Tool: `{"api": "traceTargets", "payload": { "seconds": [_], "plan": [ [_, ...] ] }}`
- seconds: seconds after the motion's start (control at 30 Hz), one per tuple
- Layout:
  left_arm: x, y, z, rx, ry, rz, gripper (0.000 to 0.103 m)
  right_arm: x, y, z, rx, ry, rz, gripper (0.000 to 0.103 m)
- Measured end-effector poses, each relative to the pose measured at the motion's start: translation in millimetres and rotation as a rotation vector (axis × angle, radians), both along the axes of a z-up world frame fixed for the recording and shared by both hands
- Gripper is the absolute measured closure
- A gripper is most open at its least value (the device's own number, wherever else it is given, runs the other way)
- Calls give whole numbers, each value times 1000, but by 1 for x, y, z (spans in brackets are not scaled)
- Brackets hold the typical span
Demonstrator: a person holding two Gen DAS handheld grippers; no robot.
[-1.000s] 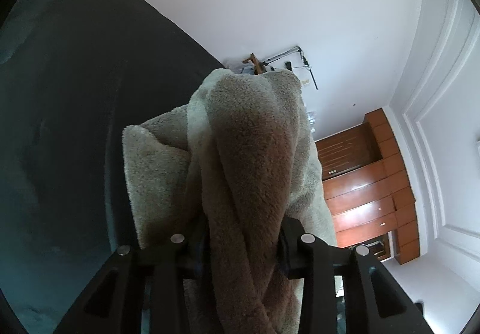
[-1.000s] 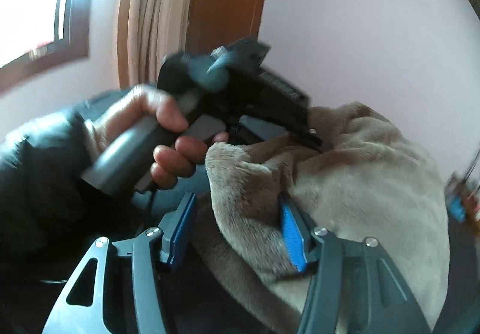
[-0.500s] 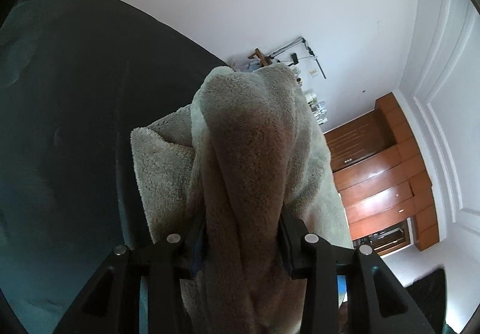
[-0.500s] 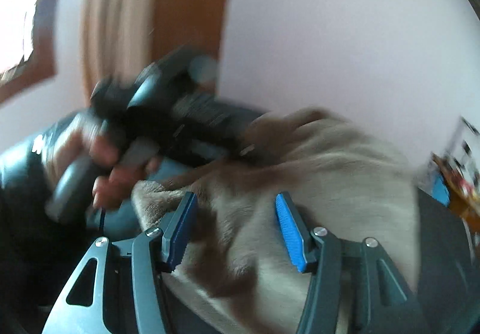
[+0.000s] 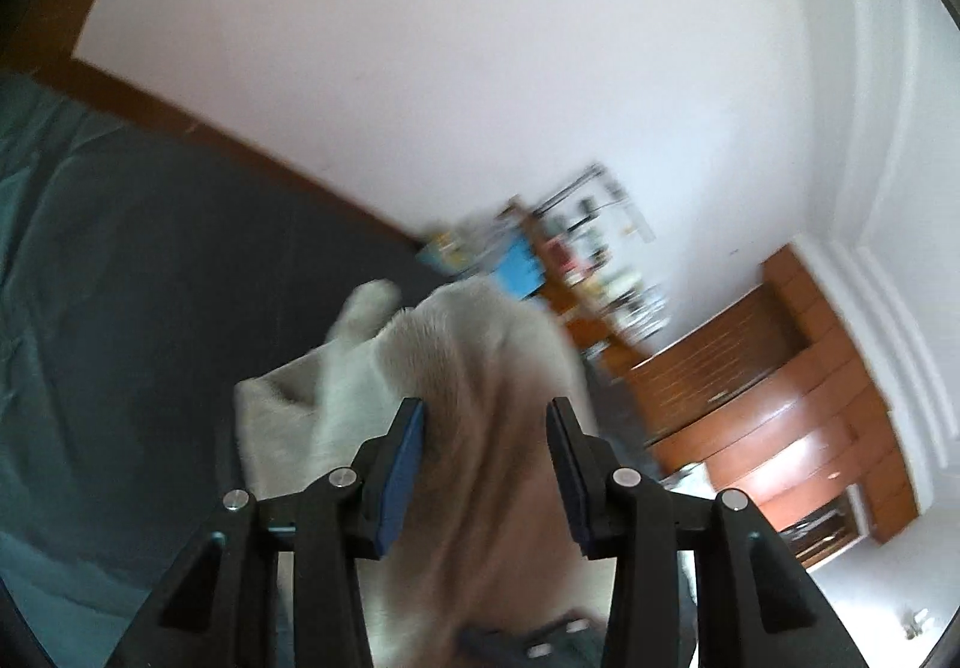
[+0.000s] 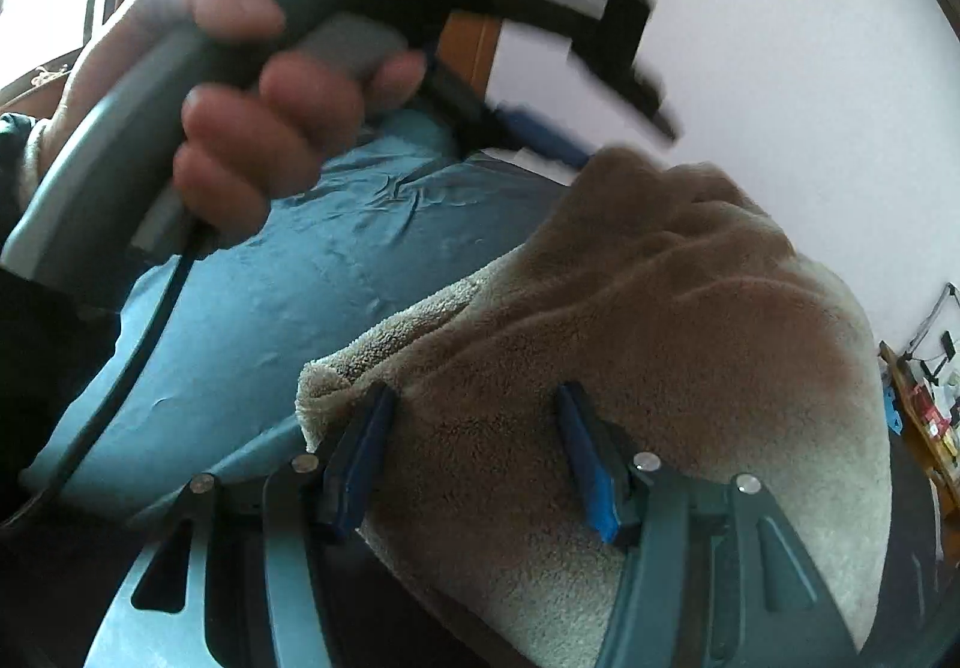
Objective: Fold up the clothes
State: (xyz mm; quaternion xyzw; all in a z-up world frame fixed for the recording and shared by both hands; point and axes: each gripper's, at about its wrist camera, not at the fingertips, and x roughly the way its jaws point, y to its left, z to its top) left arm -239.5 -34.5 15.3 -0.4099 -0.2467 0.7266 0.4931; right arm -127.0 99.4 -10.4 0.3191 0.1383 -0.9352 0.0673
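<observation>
The beige fleece garment (image 6: 630, 368) hangs bunched over the blue bed (image 6: 288, 308). It looks soft and floppy, best pinched at an edge. Left claw (image 5: 485, 428) and right claw (image 6: 474, 416) both gape, fleece lying loose between their fingers.

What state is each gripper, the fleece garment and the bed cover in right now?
left gripper: jaws apart, fleece between them, grip unclear.
right gripper: jaws apart around a fleece fold.
fleece garment: bunched, not laid flat.
bed cover: wrinkled.
hand: clenched on the left gripper's handle.
</observation>
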Motion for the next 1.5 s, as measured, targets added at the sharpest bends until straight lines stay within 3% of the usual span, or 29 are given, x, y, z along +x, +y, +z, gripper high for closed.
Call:
{"api": "traceTargets", "payload": {
  "seconds": [0.1,0.27,0.4,0.63,0.83,0.93,1.03,1.07,1.17,1.27,1.4,1.5],
  "plan": [
    [6,2,2,74,7,-4,60,0,1,0,-7,2,-1,42],
    [3,10,-7,75,-10,-37,60,1,1,0,-19,4,3,42],
    [-7,16,-27,-46,-30,25,60,0,1,0,-24,3,5,42],
    [-44,-1,-86,-48,-262,123,63,-2,-5,-1,-9,2,9,42],
    [-37,9,-82,-115,-203,122,63,6,4,2,-9,5,15,42],
    [-32,25,-75,-169,-142,129,63,27,20,11,-66,28,28,42],
    [-28,15,-70,-229,-105,136,63,54,36,35,-116,92,15,30],
    [-25,18,-65,-255,-91,141,63,65,42,43,-111,132,-3,20],
    [-17,22,-49,-312,-53,154,63,103,71,61,-100,214,-82,18],
    [-4,19,-34,-321,-24,171,62,127,107,61,-107,194,-195,16],
    [22,1,-27,-338,-23,146,61,124,142,31,-117,102,-294,16],
    [38,-5,-32,-364,-13,163,61,116,146,15,-111,57,-294,16]
  ]
}}
